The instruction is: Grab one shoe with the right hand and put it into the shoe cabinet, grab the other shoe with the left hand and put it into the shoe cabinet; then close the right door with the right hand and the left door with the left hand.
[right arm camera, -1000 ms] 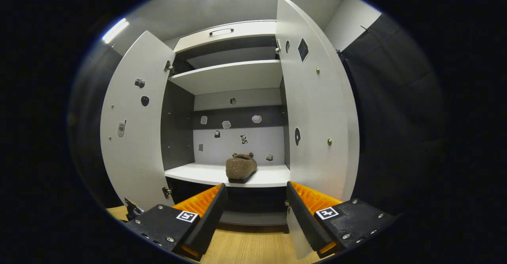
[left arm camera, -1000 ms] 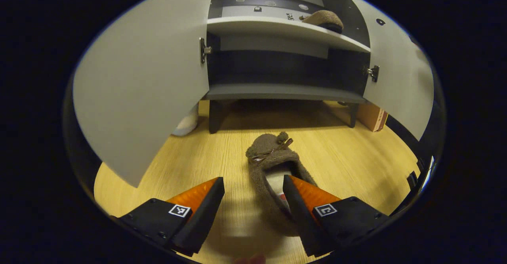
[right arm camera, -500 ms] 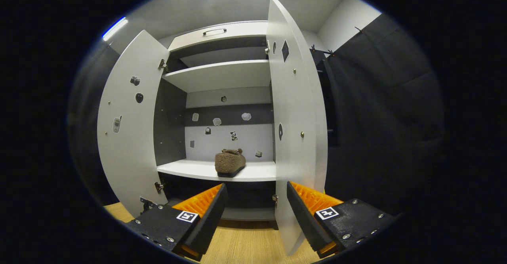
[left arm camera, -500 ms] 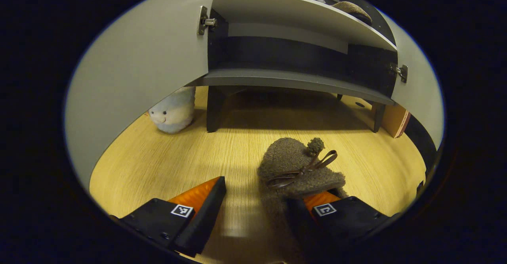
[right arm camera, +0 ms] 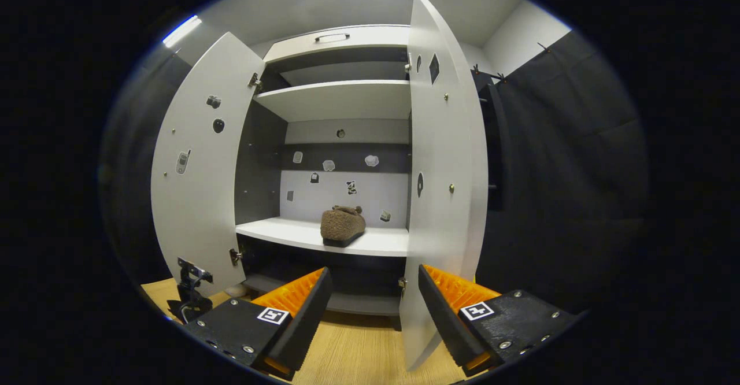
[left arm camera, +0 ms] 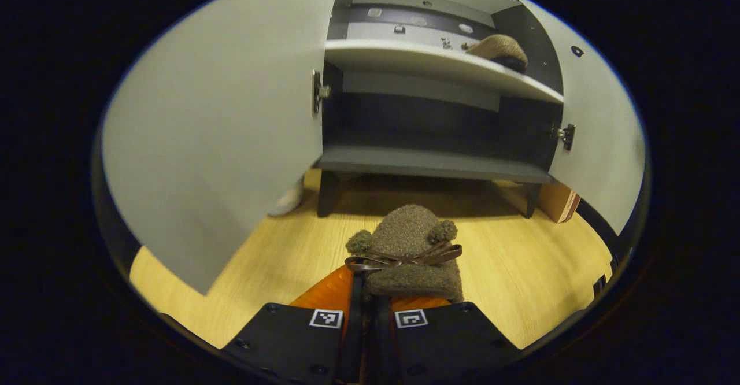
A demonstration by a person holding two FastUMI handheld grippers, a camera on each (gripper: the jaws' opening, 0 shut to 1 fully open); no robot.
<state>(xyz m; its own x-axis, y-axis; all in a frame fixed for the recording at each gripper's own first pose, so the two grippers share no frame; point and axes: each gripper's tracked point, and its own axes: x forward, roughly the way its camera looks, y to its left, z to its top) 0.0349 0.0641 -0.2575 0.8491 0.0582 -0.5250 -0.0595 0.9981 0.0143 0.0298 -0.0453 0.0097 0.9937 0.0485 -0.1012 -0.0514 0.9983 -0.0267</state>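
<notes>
Left gripper view: left gripper pinches the slipper, its heel hidden; right gripper fingers spread.

The right tool hangs with its fingers spread apart and nothing between them, facing the cabinet. Both doors stand open: the left door swung wide, the right door seen nearly edge-on, its lower edge just beside the tool's right finger. A shoe sits on the middle shelf. Small stickers dot the back panel. Wooden floor lies below.
</notes>
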